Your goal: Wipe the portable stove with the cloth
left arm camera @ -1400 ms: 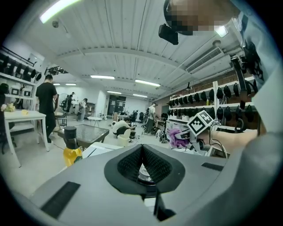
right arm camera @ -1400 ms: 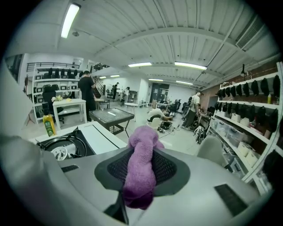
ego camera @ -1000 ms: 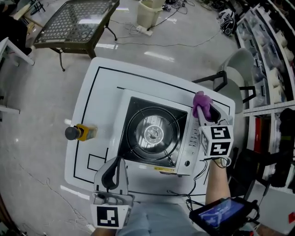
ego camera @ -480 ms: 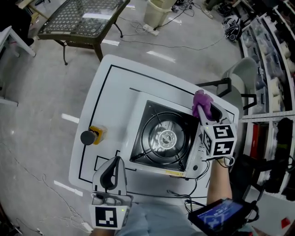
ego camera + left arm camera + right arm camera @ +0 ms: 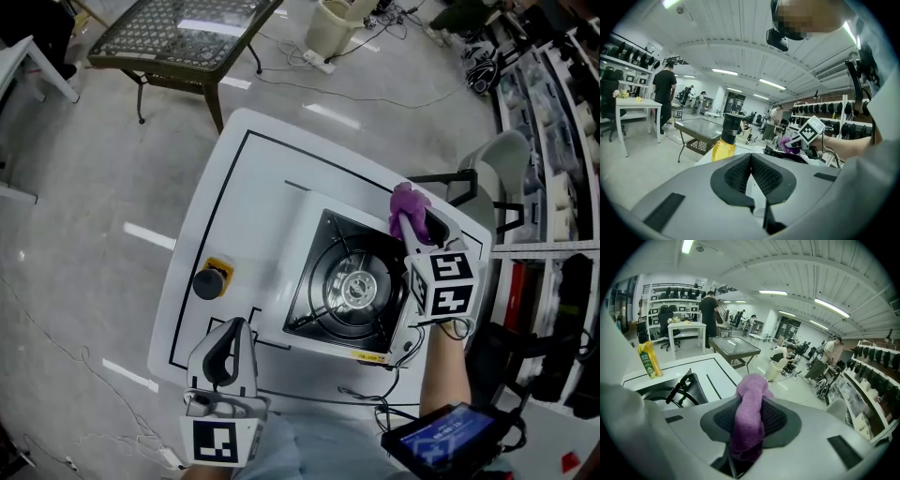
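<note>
Head view: the portable stove (image 5: 352, 286) sits on the white counter (image 5: 234, 187). The right hand-held gripper (image 5: 412, 226) holds the purple cloth (image 5: 406, 199) over its far right corner, apparently placed to begin wiping.

Left gripper view: the left hand-held gripper (image 5: 751, 157) is pressed together, empty, likely parked clear.

Right gripper view: the cloth is pinched and protrudes past the tips, so fabric would meet metal. The green label on the bottle (image 5: 648, 360) is unreadable.

A white bench (image 5: 234, 187) marked with black lines (image 5: 246, 141) stands on a grey floor (image 5: 84, 187). The portable stove (image 5: 354, 286) sits on the bench's right half, close to the near-right edge. A yellow bottle (image 5: 211, 279) with a dark cap stands upright at the left edge, well apart from the stove.
</note>
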Demonstrator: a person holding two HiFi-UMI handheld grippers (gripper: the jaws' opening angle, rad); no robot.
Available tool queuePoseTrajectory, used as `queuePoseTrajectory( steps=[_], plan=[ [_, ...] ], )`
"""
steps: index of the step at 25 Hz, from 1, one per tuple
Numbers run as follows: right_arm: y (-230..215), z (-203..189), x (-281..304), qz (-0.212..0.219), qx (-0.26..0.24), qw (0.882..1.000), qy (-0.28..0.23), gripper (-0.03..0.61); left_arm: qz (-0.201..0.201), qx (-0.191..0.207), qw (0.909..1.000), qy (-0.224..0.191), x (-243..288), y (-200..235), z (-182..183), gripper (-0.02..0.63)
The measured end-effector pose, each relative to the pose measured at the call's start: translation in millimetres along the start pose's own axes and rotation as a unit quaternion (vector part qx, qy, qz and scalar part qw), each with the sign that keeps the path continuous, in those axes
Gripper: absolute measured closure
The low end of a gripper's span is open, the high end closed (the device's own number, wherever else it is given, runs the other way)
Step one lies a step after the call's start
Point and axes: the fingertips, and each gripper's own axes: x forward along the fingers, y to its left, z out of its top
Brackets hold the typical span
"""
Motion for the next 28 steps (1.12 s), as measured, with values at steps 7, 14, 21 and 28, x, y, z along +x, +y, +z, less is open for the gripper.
queuePoseTrajectory(
  steps=[7, 14, 21, 28],
  plan=[
    [25.1, 20.5, 13.7, 0.011, -0.015, 1.000, 0.001, 0.442, 0.003, 0.017, 0.9995, -0.027, -0.3, 23.9, 17.2, 0.595],
    [47.7, 37.0, 26.2, 0.022, -0.029, 0.999, 0.000, 0.442, 0.021, -0.012, 0.9996, -0.016, -8.4, 45.9, 9.2, 0.595],
    [68.6, 56.9, 35.4, 0.032, -0.038, 0.999, -0.001, 0.442, 0.027, -0.010, 0.9994, -0.021, -12.1, 65.6, 17.8, 0.595],
    [93.7, 79.1, 44.4, 0.046, -0.050, 0.998, -0.001, 0.442, 0.038, -0.021, 0.9988, -0.023, -19.7, 87.6, 22.8, 0.595]
  ],
)
